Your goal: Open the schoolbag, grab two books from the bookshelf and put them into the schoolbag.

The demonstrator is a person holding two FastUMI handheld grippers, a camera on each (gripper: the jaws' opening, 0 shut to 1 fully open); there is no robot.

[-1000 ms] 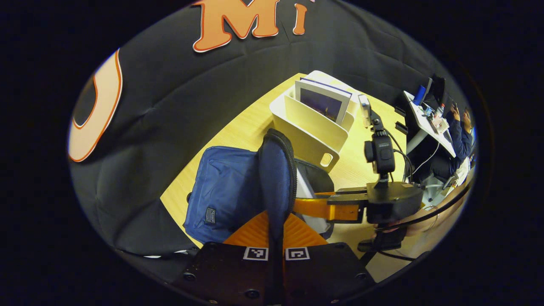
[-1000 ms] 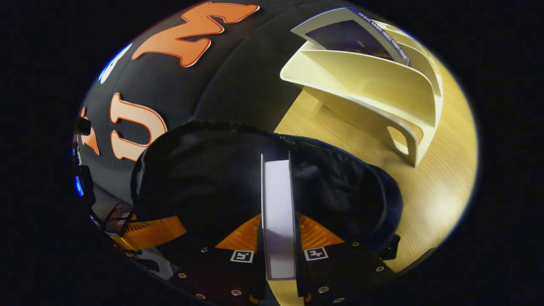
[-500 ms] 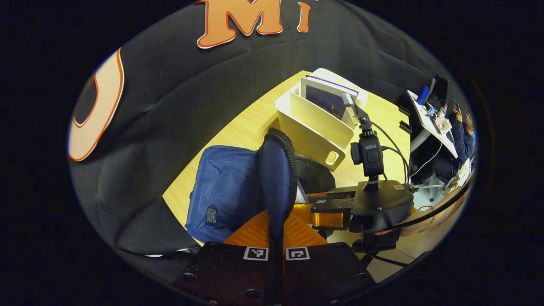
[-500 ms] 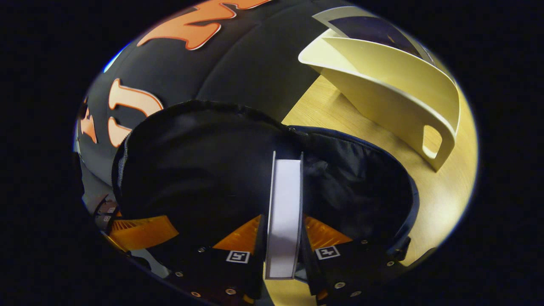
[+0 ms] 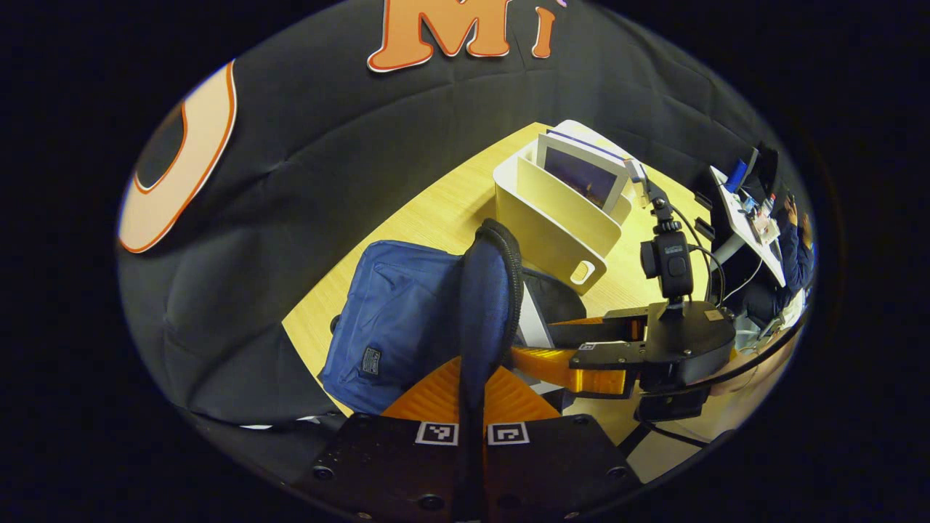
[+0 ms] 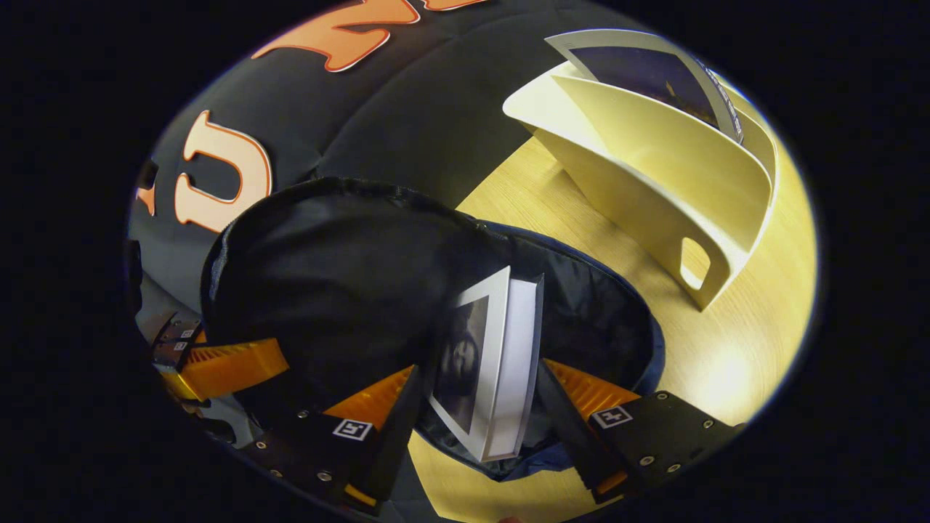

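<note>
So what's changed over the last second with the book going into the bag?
The right gripper has opened: its fingers, shut on the book a second ago, now stand apart from it. The freed book has tipped sideways in the mouth of the schoolbag, showing its cover. The left gripper stays shut on the schoolbag flap, and the bookshelf keeps its other book.

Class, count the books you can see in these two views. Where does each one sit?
2. One book stands in the open schoolbag, between the right gripper's spread fingers. Another book stands in the bookshelf. More could hide behind it.
</note>
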